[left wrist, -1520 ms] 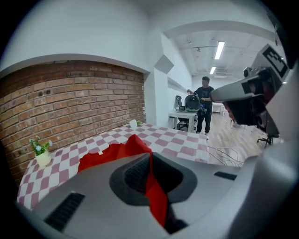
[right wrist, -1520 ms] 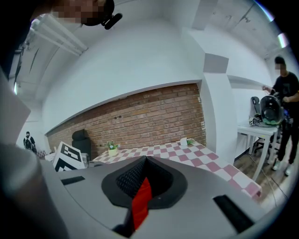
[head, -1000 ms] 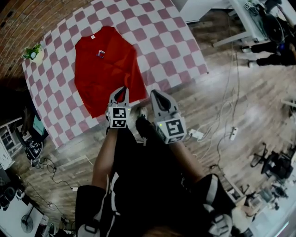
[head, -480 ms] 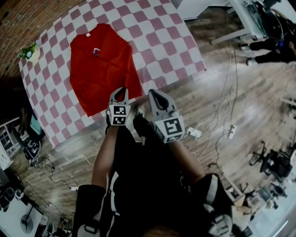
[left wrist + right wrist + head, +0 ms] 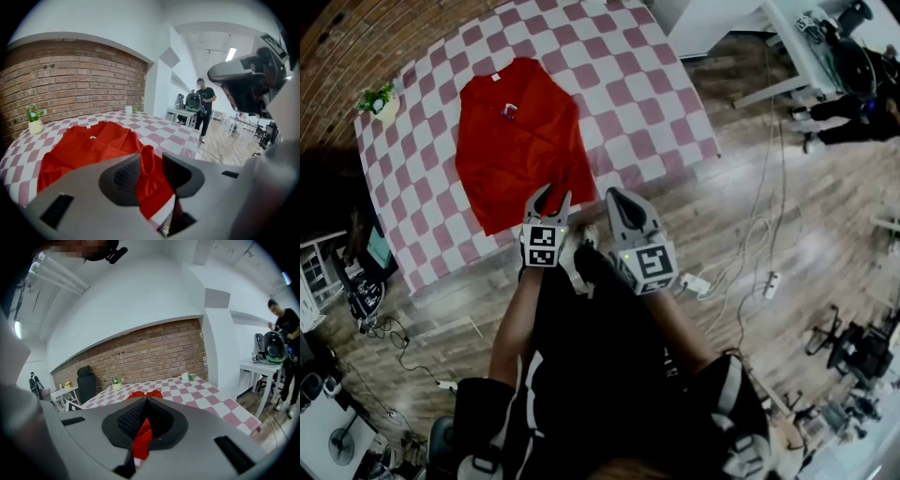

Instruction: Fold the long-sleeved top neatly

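Note:
The red long-sleeved top lies spread on the pink-and-white checked table, collar toward the far side. My left gripper is at the top's near right hem corner. Its jaws have just been opening and stand apart. In the left gripper view a raised fold of the top lies loose between the pads of the left gripper. My right gripper is shut at the table's near edge, just right of that corner. In the right gripper view the right gripper has its pads together, with red cloth visible below them.
A small potted plant stands at the table's far left corner. A person stands by a white desk off to the right. Cables and a power strip lie on the wooden floor.
The left gripper's jaws, shut at the top's near hem corner before, now stand apart and the cloth lies loose between them. The right gripper has stayed shut in place.

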